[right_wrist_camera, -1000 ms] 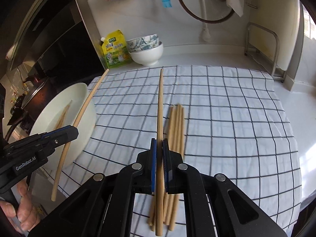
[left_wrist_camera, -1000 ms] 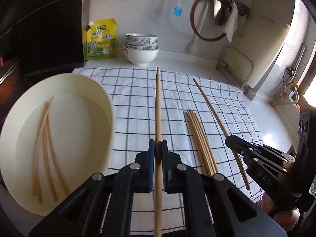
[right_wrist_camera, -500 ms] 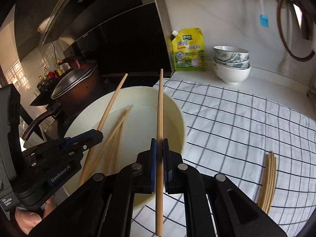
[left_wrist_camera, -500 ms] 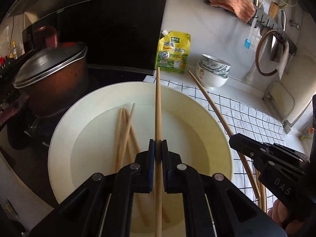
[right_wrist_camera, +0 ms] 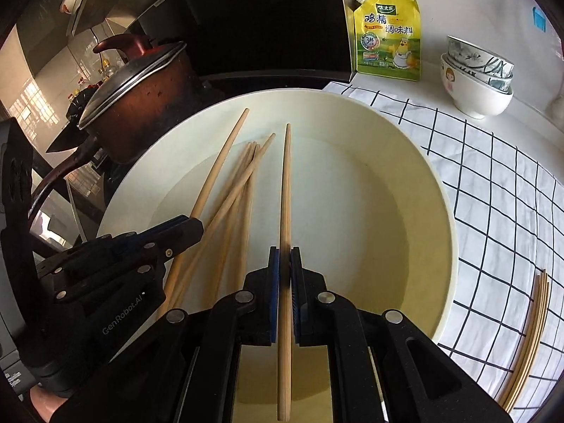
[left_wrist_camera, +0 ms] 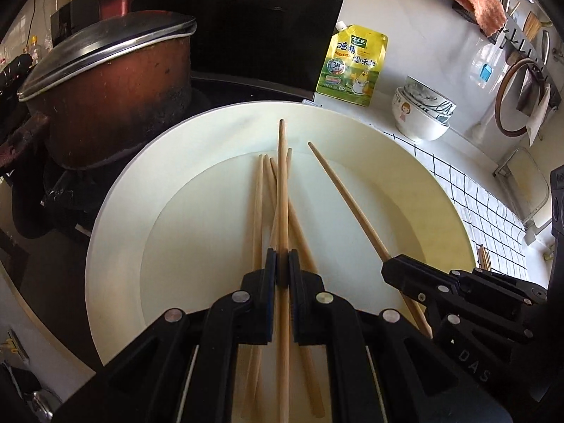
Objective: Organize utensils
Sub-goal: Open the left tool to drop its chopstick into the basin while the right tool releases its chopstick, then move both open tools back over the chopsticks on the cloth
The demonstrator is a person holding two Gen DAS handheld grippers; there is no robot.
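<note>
**Chopsticks over the basin, one in each gripper**

Chopsticks here are thin, pale wooden sticks, round and tapering to one end. They look light and stiff, smooth enough to roll or pivot in a pinch, so a hold near the middle of the length seems best. The left gripper (left_wrist_camera: 282, 275) is clamped narrow on one chopstick (left_wrist_camera: 282, 190), and the right gripper (right_wrist_camera: 284, 275) likewise pinches another (right_wrist_camera: 286, 190). Both sticks hang over the cream basin (left_wrist_camera: 440, 190), where several more (left_wrist_camera: 259, 204) already lie loose and crossed. A further bundle (right_wrist_camera: 532, 331) rests on the checked cloth (right_wrist_camera: 493, 190), well apart from the basin.
</note>
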